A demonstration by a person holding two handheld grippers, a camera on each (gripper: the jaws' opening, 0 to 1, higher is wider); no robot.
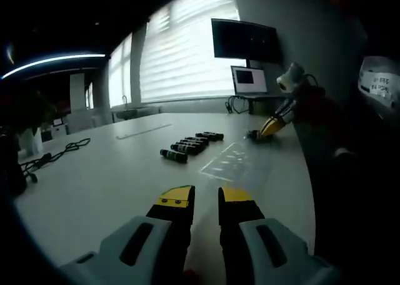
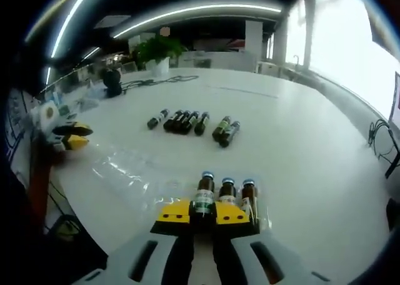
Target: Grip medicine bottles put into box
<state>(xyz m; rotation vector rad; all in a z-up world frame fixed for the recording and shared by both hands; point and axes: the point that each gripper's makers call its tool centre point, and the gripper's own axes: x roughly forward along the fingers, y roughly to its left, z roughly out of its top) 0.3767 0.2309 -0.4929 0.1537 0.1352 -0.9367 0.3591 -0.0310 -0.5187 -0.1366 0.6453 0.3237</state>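
1. Left gripper view: the left gripper (image 1: 205, 200) hovers low over a white table (image 1: 100, 185). Its yellow-tipped jaws stand slightly apart with nothing between them.
2. Farther along the table a row of dark bottles (image 1: 190, 144) lies on its side, beside a clear box (image 1: 228, 161) that is hard to make out.
3. Beyond the box, the right gripper (image 1: 265, 130) reaches down to the table from the right.
4. A monitor (image 1: 249, 80) and a dark screen (image 1: 245, 40) stand against bright blinds (image 1: 181, 47). A cable (image 1: 53, 155) lies at the table's left.
5. Right gripper view: the right gripper (image 2: 202, 215) is clamped on the leftmost bottle (image 2: 203, 197) of three upright ones, which stand touching in the box (image 2: 259, 204).
6. Six more bottles (image 2: 194, 124) lie on the table (image 2: 300, 141) farther off.
7. The left gripper (image 2: 72, 137) appears at the left edge. A plant (image 2: 159, 50) stands at the far end.
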